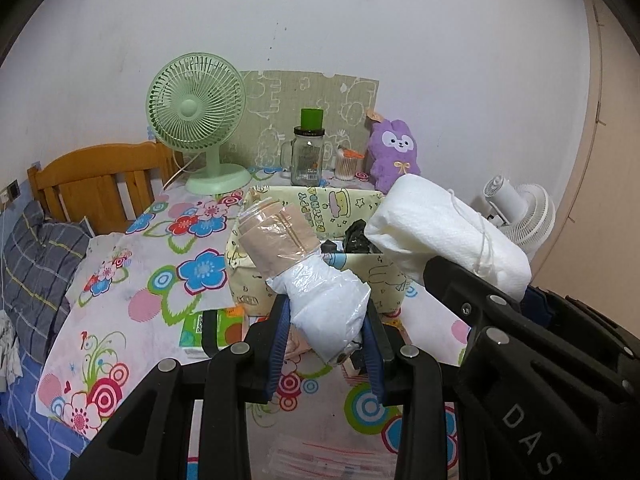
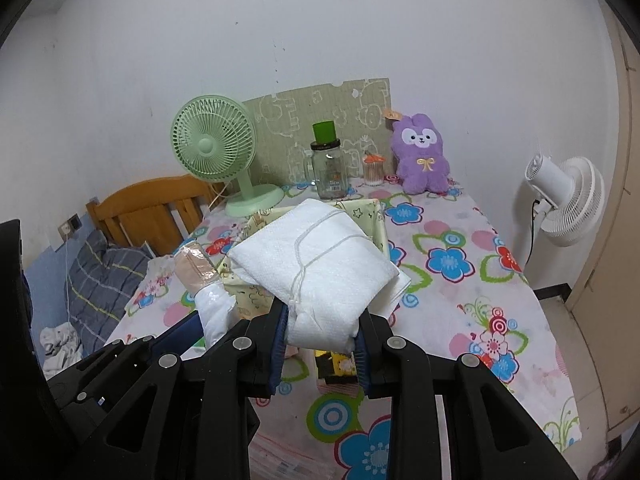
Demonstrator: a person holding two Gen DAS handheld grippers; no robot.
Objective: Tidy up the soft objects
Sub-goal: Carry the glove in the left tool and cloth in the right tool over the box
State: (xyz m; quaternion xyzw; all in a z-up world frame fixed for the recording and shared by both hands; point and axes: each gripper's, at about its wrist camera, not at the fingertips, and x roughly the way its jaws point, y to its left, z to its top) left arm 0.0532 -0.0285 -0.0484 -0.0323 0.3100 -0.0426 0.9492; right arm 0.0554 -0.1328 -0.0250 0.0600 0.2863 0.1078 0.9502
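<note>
We are pinching the bagged roll [image 1: 316, 280] in the left claw [image 1: 326, 344] and the tied white bundle [image 2: 320, 276] in the right claw [image 2: 322, 344], both above the yellow box [image 1: 256, 276] on the counter [image 2: 460, 280]; we are lowering each gently (avoiding crushing).

My left gripper [image 1: 326, 344] clamps a clear plastic packet [image 1: 316, 280], white at the pinched end and beige at the far end, tilted up toward 11 o'clock. My right gripper [image 2: 320, 338] squeezes a folded white cloth bundle [image 2: 320, 264] tied with white string. Both hang over the yellow cartoon-print box [image 1: 248, 264] at 12 o'clock.
</note>
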